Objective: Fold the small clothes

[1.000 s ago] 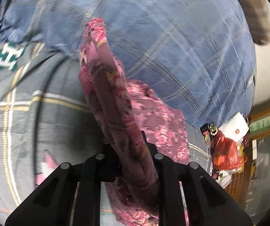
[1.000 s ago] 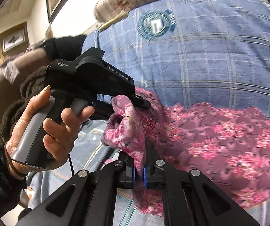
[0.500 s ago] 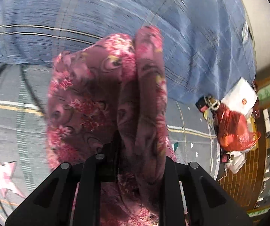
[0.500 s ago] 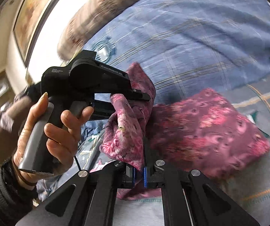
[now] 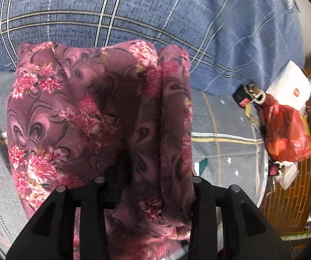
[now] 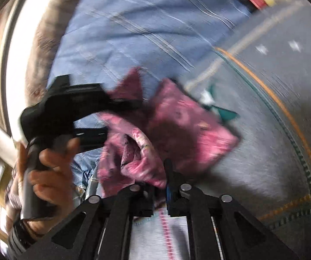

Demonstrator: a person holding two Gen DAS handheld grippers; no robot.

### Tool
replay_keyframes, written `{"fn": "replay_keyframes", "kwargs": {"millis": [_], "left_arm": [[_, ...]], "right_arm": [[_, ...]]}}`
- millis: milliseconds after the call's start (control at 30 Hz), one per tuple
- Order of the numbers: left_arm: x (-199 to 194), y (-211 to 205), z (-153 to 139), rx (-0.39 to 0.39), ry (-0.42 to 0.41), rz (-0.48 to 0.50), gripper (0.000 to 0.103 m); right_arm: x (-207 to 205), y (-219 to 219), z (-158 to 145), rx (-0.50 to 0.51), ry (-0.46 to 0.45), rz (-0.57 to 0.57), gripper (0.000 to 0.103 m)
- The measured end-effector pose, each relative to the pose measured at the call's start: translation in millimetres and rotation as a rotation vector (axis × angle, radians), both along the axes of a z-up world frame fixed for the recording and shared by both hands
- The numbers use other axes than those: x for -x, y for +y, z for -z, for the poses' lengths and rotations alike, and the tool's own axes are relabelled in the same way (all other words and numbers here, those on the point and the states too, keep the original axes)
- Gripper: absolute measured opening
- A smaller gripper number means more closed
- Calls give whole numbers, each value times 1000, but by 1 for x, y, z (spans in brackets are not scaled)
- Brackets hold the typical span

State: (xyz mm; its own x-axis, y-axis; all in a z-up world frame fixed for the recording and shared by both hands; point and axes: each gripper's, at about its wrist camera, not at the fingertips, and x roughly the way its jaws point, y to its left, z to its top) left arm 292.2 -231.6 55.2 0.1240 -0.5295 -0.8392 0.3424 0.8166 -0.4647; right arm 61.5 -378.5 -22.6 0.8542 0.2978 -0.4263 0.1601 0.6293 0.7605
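A small pink floral garment (image 5: 86,117) hangs folded over, held up above the bed. My left gripper (image 5: 146,186) is shut on a bunched edge of it, which drapes over the fingers. In the right wrist view, which is blurred, my right gripper (image 6: 162,179) is shut on another bunched edge of the same garment (image 6: 188,130). The left gripper's black body (image 6: 73,106) and the hand holding it show at the left, close beside my right gripper.
A grey bedsheet with stars and stripes (image 5: 220,125) lies under a blue plaid quilt (image 5: 133,6). At the bed's right edge are a red plastic bag (image 5: 285,130), a white bag (image 5: 289,84) and small items. A brick-pattern floor (image 5: 289,199) lies beyond.
Both grippers have swung with the garment; it has gone from spread out to doubled over and hanging. The right wrist view has rotated and blurred with fast motion.
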Motion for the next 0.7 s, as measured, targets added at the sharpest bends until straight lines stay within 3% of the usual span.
{"fn": "replay_keyframes", "kwargs": {"millis": [133,233,300,400,533,633,700], "left_arm": [[-5,28,-3,93,24,-26,39],[-7,28,-5,85,49,-20,40],[-6,20,-12,73,29,2,43],[-6,6,-28,117,22,3,65],[-7,0,-56,172,-27,5,65],[-9,31,-61,116,-117,-30,67],[-14,61,-49,72,-136,-82,67]], "right_arm": [[-1,0,-5,36,-6,-2,23],[-5,-3,-3,14,9,9,23],[-5,-4,-2,5,16,21,21],[-5,-2,0,23,43,40,11],[2,-9,2,-20,57,57,11],[17,-16,-15,49,71,102,17],[25,-22,-38,136,26,156,18]]}}
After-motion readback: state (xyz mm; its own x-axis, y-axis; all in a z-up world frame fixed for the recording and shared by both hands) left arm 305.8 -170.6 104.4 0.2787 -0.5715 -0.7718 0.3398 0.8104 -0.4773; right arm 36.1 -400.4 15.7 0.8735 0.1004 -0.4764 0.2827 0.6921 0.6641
